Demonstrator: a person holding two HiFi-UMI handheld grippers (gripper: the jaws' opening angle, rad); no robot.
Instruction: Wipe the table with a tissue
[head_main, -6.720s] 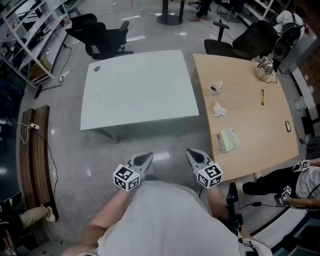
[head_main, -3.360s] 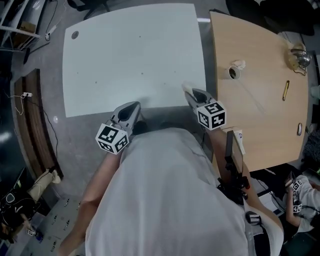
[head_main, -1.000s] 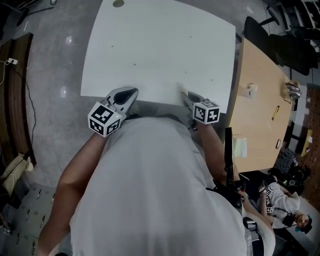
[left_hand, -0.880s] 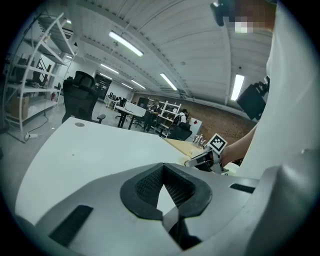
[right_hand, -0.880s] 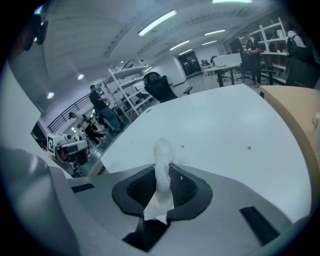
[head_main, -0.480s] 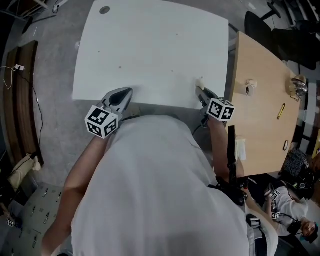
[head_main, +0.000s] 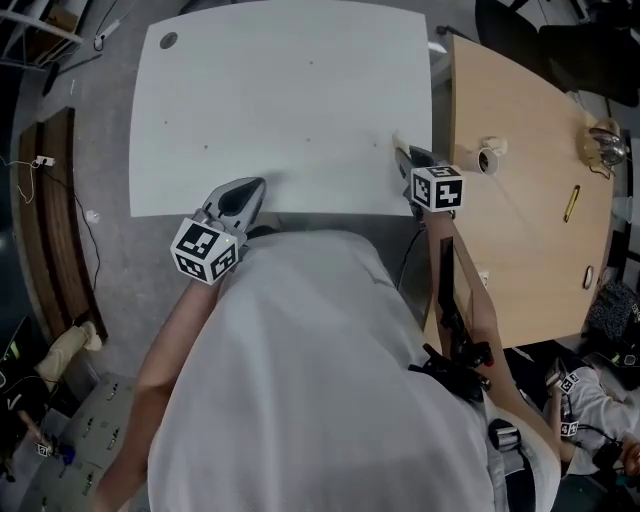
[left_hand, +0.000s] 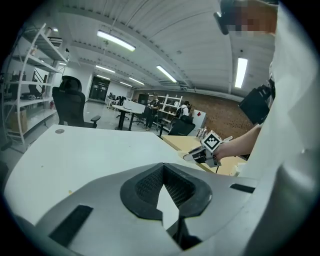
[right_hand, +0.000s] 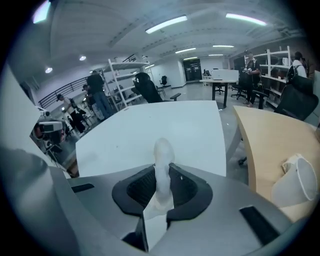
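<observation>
Right tongs (head_main: 401, 152) have slid along to the near right corner of the white bench (head_main: 280, 100) since a second ago. They're clamped on the tissue (head_main: 397, 139), which pokes out past the tips; can't tell if it's touching the top yet. Left tongs (head_main: 243, 196) sit closed and empty at the near edge. For a decent wipe I'd press the wad down, not the tips, and drag in long overlapping strokes.
</observation>
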